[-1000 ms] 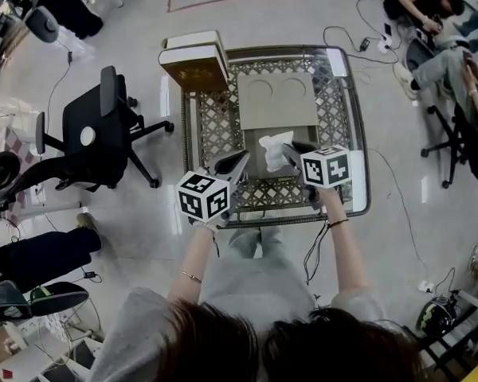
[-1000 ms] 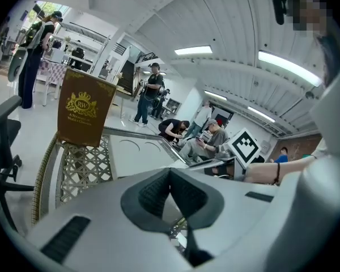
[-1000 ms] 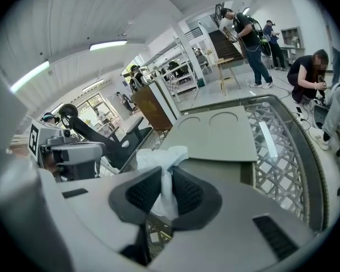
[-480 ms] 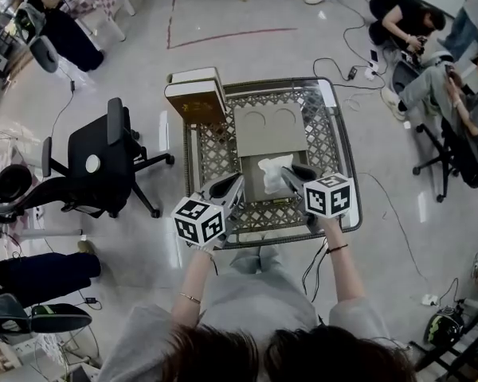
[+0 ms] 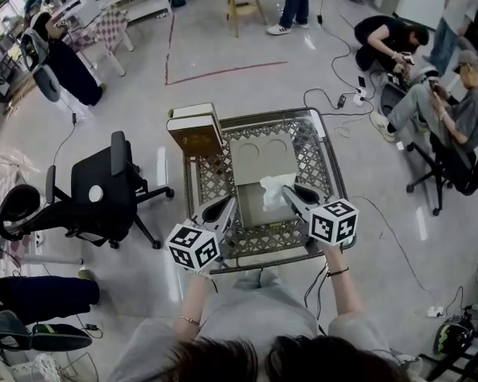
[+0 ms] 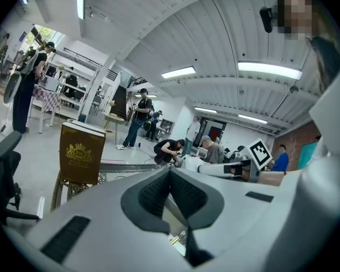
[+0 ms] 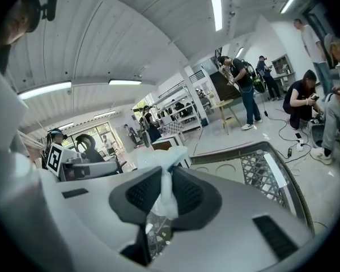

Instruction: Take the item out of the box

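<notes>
A flat cardboard box (image 5: 263, 205) lies open on the lattice table, its lid (image 5: 261, 146) with two round marks folded back. My right gripper (image 5: 289, 193) is shut on a crumpled white plastic-wrapped item (image 5: 275, 185) and holds it above the box. In the right gripper view the white item (image 7: 161, 163) is pinched between the dark pads and sticks up past the right gripper (image 7: 165, 180). My left gripper (image 5: 225, 207) hovers at the box's left side. In its own view the left gripper (image 6: 170, 173) has its pads together with nothing between them.
A tall brown box (image 5: 195, 130) stands at the table's far left corner, also in the left gripper view (image 6: 82, 154). The table (image 5: 335, 183) has a raised metal rim. A black office chair (image 5: 103, 189) stands left of it. People sit and stand around, cables on the floor at right.
Both grippers have risen over the table, and the white item has gone up with the right one, clear of the box. The left jaws stay together.
</notes>
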A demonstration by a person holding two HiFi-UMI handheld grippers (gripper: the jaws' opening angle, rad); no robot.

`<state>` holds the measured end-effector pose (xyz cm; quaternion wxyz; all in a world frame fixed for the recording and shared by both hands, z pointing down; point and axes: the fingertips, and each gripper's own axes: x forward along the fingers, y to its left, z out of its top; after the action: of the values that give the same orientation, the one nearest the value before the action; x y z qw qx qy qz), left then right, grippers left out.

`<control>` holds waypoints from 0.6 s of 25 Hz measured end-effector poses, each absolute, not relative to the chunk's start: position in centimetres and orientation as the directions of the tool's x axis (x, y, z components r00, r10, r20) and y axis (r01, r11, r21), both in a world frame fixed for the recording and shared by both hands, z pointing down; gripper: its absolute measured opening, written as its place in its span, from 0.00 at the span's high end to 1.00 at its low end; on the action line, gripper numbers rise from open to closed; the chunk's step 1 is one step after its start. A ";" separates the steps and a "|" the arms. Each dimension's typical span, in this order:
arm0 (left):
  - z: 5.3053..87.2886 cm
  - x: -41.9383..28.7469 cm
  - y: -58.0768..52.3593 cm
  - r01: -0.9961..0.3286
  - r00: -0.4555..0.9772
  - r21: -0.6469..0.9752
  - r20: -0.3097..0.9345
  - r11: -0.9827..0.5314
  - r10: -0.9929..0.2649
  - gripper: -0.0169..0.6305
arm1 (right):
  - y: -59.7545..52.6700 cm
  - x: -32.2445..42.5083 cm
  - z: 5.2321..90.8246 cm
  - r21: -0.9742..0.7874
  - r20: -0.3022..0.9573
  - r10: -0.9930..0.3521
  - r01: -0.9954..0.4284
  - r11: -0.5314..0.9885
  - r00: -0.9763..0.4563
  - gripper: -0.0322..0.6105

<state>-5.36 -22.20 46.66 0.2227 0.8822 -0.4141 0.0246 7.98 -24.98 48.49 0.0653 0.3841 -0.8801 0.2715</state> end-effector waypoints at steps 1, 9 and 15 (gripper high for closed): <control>46.1 -5.4 -22.2 -0.741 0.656 0.366 0.217 -0.563 -0.723 0.95 | -24.9 8.1 47.8 -0.428 0.303 -0.650 -0.709 0.560 -0.697 0.84; 41.5 -5.8 -21.8 -0.738 0.655 0.319 0.127 -0.594 -0.745 0.95 | -24.4 9.6 41.9 -0.385 0.161 -0.714 -0.709 0.591 -0.682 0.84; 38.9 -6.2 -21.9 -0.743 0.649 0.280 0.077 -0.608 -0.757 0.95 | -24.2 10.5 38.3 -0.334 0.082 -0.739 -0.717 0.612 -0.669 0.84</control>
<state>-6.24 -21.90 38.88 0.1449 0.8963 -0.4184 -0.0248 10.52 -24.25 38.33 -0.0319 0.4055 -0.8972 0.1719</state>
